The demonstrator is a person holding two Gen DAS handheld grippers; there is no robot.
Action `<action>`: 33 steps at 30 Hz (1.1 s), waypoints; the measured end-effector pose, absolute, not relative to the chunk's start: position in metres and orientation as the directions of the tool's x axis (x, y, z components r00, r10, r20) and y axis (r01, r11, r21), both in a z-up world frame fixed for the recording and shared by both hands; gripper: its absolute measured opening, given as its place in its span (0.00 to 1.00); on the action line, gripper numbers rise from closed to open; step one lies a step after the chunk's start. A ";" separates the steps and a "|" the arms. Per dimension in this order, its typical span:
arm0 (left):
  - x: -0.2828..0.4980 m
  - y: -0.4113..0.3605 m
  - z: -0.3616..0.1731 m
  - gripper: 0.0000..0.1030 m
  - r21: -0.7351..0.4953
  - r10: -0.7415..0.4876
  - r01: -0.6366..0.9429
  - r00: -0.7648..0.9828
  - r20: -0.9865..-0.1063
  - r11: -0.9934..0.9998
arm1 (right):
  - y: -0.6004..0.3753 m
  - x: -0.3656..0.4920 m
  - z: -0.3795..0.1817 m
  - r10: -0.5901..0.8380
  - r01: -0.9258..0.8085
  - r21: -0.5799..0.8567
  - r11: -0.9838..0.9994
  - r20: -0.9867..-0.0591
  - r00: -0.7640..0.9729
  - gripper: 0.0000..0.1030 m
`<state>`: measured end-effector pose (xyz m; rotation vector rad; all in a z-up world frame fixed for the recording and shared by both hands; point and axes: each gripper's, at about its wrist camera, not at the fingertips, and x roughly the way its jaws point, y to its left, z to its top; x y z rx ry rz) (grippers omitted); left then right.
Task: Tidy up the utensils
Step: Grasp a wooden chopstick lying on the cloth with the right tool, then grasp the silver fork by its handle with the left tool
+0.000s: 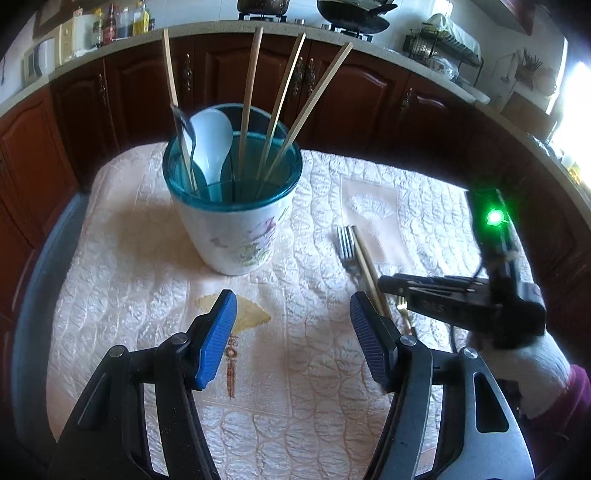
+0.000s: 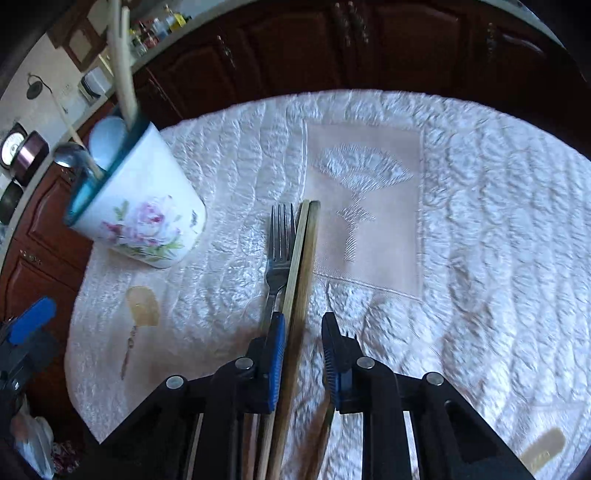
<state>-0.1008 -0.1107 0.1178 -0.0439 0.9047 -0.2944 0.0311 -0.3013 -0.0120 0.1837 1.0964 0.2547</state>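
Nearest the right camera, right gripper (image 2: 303, 347) narrowly parted around chopsticks (image 2: 303, 258) on the cloth (image 2: 480, 221), not yet clamped; fork (image 2: 280, 243) touching alongside. Left gripper (image 1: 291, 332) wide, holding nothing. Farther back, cup (image 1: 232, 225) already stocked: four chopsticks, white spoon (image 1: 212, 144). Mostly done; these remain.

Home kitchen: stove (image 1: 347, 22), cabinets (image 1: 351, 92).
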 end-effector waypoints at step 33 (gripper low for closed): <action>-0.019 -0.209 0.028 0.07 -0.305 -0.399 0.301 0.331 -0.855 0.904 | -0.391 -0.004 0.022 0.352 -0.002 0.403 0.915 -0.798 0.490 0.15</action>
